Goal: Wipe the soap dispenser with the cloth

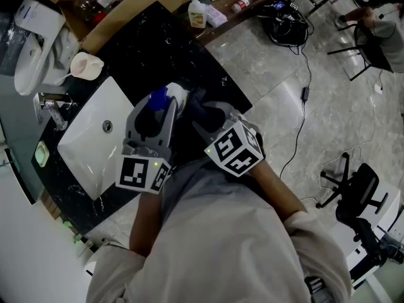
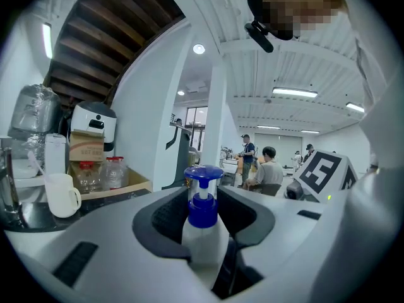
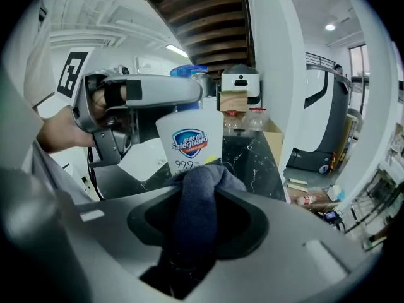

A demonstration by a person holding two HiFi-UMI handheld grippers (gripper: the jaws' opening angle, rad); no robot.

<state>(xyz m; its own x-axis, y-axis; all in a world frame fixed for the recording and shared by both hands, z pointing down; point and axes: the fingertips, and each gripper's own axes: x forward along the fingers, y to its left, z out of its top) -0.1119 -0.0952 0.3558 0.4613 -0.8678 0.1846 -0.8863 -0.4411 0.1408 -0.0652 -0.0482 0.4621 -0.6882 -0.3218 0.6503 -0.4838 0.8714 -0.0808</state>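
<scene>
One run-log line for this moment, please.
left gripper: shut on soap dispenser | right gripper: shut on cloth | cloth at dispenser's labelled side

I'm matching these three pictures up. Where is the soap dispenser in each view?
Head view: soap dispenser just left of centre, upper half.
Left gripper view: lower centre, clamped between the jaws.
Right gripper view: centre-left, behind the cloth.
Shared landmark: the black counter.

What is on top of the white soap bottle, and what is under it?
A blue pump sits on top of the bottle. Its base is covered by the cloth, so what is under it cannot be seen.
</scene>
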